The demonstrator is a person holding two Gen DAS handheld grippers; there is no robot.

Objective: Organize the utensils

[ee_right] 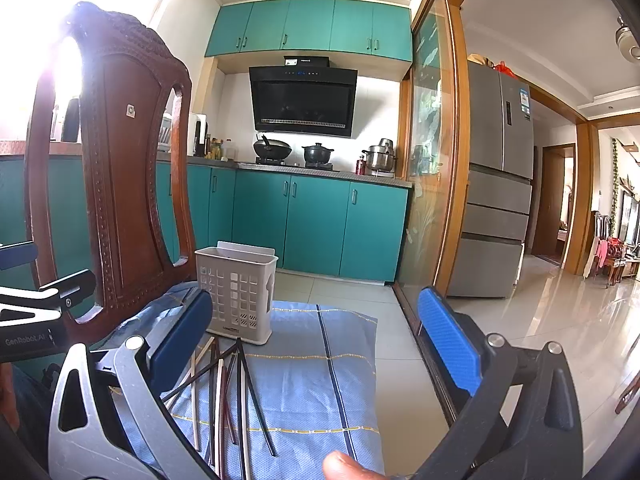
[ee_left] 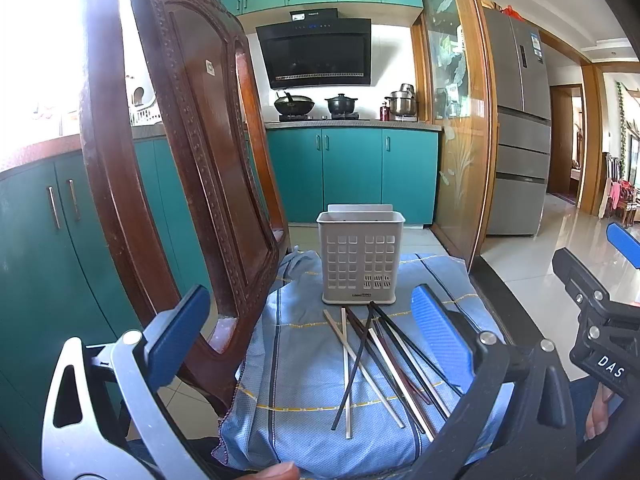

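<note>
The chopsticks (ee_left: 376, 364) lie crossed on the cloth (ee_left: 304, 384) just before the holder (ee_left: 360, 256) — light, stiff, slick. Both grippers (ee_left: 308, 336) (ee_right: 316, 344) gape empty; pinch one stick mid-length.

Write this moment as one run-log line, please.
stage: before pick | left gripper: open, empty | right gripper: open, empty | chopsticks: loose on cloth | holder: upright behind them

Blue cloth (ee_left: 304, 364) over a chair seat, bearing white perforated holder (ee_left: 360, 258) and loose chopsticks (ee_left: 380, 364).
</note>
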